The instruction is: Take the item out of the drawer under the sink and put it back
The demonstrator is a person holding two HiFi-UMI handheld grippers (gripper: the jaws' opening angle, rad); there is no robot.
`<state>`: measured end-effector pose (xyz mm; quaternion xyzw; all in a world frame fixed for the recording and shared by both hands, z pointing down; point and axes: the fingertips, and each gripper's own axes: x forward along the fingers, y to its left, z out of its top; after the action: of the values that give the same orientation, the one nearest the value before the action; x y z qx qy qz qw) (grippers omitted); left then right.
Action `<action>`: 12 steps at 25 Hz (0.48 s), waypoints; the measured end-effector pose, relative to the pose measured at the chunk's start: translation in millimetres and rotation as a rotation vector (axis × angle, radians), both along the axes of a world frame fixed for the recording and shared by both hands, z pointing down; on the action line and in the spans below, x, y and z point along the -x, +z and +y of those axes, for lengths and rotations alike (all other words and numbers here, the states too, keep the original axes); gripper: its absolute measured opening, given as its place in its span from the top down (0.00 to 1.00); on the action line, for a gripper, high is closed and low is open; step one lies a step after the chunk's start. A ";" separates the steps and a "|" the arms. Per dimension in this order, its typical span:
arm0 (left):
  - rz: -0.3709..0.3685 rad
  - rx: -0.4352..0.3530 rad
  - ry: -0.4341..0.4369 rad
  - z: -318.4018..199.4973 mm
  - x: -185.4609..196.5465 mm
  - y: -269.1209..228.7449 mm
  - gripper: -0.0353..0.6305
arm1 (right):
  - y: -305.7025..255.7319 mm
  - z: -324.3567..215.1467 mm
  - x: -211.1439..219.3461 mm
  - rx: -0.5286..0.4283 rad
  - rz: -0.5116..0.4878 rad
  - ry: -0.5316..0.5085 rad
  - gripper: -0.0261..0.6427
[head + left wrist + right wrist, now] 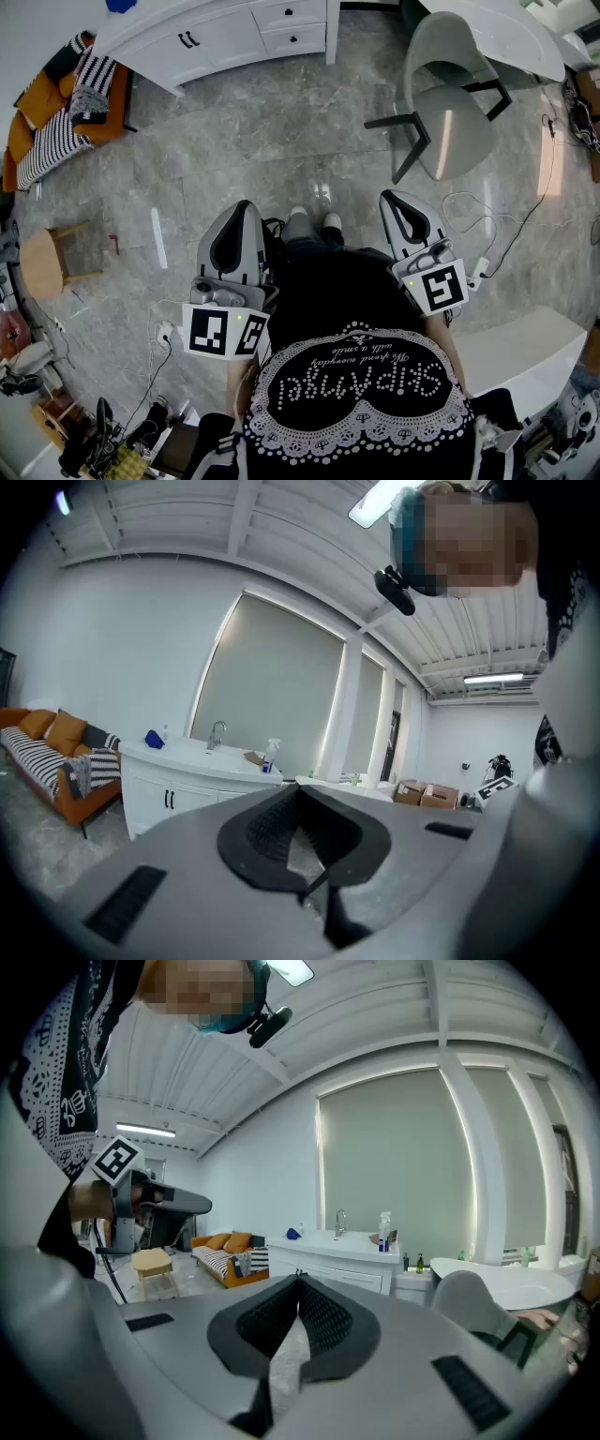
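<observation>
The white sink cabinet (pixel 202 37) stands far ahead across the marble floor, its drawers (pixel 291 25) closed. It also shows in the left gripper view as the cabinet (pixel 173 794) with a tap, and in the right gripper view as the cabinet (pixel 339 1262). No item from a drawer is in sight. My left gripper (pixel 246 206) and right gripper (pixel 394 197) are held level in front of the person's body, well short of the cabinet. The left gripper (pixel 298 787) and right gripper (pixel 298 1279) both have their jaws meeting at the tips with nothing between them.
An orange sofa (pixel 56 112) with striped cushions sits at the far left, and a wooden stool (pixel 42 262) nearer. A grey chair (pixel 450 103) and a white table (pixel 506 37) stand ahead on the right. Cables (pixel 487 234) trail over the floor. A spray bottle (pixel 270 757) stands on the counter.
</observation>
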<state>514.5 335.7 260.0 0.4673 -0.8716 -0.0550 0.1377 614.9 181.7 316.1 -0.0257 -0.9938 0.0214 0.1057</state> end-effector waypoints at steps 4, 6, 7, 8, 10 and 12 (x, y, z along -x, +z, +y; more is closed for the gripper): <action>0.002 0.000 0.012 -6.3 -5.5 0.3 0.94 | 2.4 -3.9 -5.8 0.006 0.008 0.009 0.93; 0.000 -0.003 0.019 -10.3 -6.3 -1.2 0.94 | 1.3 -6.3 -6.6 0.003 0.007 0.012 0.93; -0.001 -0.004 0.022 -11.8 -6.7 -1.4 0.94 | 0.8 -7.3 -6.8 0.001 0.003 0.013 0.93; -0.002 -0.005 0.025 -13.2 -7.4 -1.0 0.94 | 0.7 -8.3 -7.1 0.000 0.000 0.015 0.93; -0.002 -0.007 0.029 -16.3 -9.3 -0.2 0.94 | 2.8 -11.4 -9.2 0.000 0.001 0.021 0.93; 0.000 -0.009 0.030 -19.1 -10.3 -0.1 0.94 | 6.8 -13.9 -11.6 0.001 0.017 0.017 0.93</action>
<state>524.8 316.6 259.9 0.4808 -0.8643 -0.0568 0.1362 626.5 167.8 322.9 -0.0171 -0.9931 0.0233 0.1137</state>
